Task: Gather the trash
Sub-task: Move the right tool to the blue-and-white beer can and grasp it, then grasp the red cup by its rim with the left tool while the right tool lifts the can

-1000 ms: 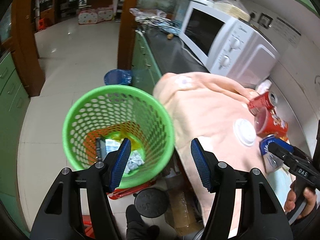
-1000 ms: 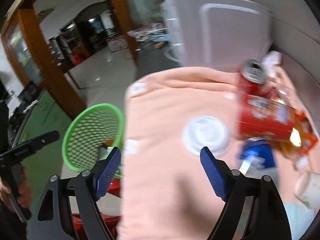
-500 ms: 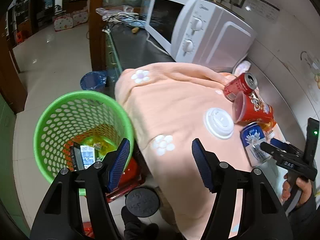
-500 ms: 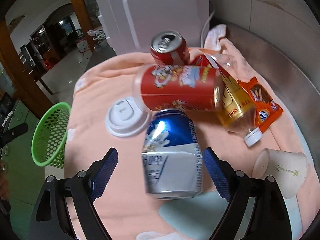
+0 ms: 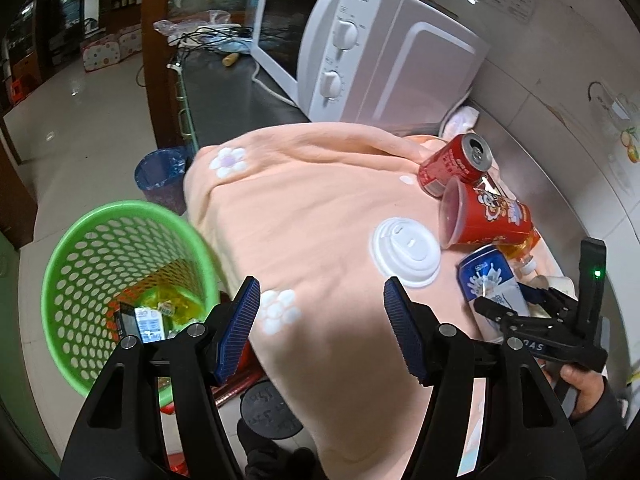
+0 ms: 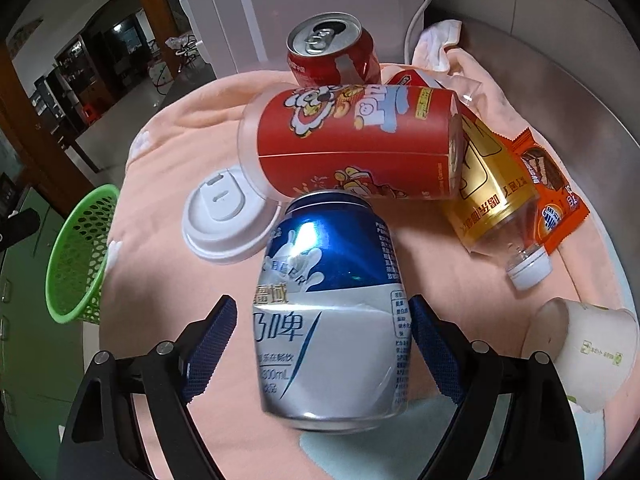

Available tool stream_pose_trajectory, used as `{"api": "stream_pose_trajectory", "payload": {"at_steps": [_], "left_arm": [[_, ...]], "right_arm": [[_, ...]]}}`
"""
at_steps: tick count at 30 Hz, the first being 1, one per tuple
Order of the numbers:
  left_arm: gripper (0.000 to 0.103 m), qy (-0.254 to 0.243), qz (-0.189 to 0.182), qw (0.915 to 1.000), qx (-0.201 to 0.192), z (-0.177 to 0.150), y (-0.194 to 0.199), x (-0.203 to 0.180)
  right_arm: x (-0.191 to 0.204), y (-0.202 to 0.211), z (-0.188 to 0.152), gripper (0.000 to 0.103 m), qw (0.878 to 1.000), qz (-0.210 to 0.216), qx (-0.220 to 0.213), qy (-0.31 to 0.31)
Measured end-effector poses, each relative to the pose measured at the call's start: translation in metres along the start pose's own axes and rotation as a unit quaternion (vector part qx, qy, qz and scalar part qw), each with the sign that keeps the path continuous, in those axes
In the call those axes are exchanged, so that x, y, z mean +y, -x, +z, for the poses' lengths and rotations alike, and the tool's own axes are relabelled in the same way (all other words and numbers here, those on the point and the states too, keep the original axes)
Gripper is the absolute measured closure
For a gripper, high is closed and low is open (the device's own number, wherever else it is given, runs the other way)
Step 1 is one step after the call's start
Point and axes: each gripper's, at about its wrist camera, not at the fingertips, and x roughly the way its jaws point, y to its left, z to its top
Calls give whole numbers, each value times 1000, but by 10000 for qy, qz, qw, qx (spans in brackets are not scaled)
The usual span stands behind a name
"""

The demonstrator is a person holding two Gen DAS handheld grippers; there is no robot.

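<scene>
A dented blue and white can lies on the peach cloth, between the open fingers of my right gripper; it also shows in the left wrist view. Behind it lie a red cup, a red soda can, a white lid, a yellow-labelled bottle, an orange wrapper and a paper cup. My left gripper is open and empty above the cloth's edge, beside the green basket, which holds some trash.
A white microwave stands at the back of the dark counter. A blue-lined bin stands on the floor beyond the basket. The tiled wall runs along the right.
My right gripper has come down and forward so the blue can now lies between its fingers. My left gripper has swung right, from over the basket toward the cloth.
</scene>
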Motion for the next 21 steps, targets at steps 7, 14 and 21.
{"api": "stream_pose_trajectory", "payload": {"at_steps": [7,14,21], "left_arm": [[39,-125,-219,9997,77,9,-12,-19],[39,-492,-629,9968,92,25,-34,-54],[39,-828,-1080,9903,276,31,-66,-85]], "right_arm": [[-5,0,-4,33,10000,45,64,-42],[-13,16,-15,33,9998,103,-52,-164],[-26,34,-27,33,9992,84,-161,-351]]}}
